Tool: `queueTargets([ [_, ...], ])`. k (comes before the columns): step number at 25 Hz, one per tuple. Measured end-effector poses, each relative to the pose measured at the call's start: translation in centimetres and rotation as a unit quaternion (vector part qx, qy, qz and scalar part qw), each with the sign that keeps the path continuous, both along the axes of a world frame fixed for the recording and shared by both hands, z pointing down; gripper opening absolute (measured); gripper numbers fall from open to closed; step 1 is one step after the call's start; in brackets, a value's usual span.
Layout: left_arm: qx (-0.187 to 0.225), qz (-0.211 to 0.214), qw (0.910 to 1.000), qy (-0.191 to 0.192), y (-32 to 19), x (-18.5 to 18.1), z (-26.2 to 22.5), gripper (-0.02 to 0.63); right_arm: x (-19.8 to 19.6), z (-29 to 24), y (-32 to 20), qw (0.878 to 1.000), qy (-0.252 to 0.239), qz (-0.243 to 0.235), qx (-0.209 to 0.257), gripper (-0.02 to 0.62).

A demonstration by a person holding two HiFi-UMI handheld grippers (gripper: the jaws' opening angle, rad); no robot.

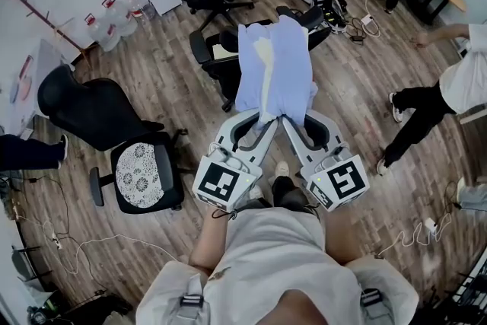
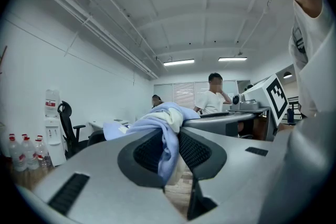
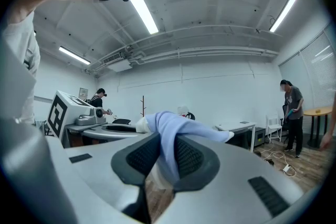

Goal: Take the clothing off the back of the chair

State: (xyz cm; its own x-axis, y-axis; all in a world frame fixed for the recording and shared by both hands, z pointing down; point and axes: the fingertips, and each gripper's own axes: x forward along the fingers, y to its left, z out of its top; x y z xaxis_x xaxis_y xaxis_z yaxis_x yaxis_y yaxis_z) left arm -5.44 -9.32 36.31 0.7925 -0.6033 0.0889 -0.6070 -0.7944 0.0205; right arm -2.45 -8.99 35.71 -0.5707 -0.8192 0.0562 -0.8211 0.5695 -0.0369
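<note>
Now my left gripper (image 1: 266,122) has its jaws shut tight on the near edge of the light blue clothing (image 1: 274,61). The clothing spreads out in front of me, over the black chair (image 1: 199,46). I cannot tell if it touches the chair. My right gripper (image 1: 294,122), just beside the left one, pinches the same edge too.

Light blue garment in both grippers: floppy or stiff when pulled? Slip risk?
Likely floppy: the light blue garment bunches into folds between the left gripper's fingers. Probably light: thin cloth. The right gripper pinches one fold, so slipping is possible.
</note>
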Motion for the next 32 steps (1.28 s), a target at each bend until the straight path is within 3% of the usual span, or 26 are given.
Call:
queueTargets([
  [32, -0.027, -0.011, 0.9996, 0.007, 6.4, -1.3, 1.0, 0.095, -1.4, 1.0, 6.4, 1.000, 0.001, -0.022, -0.023, 0.084],
])
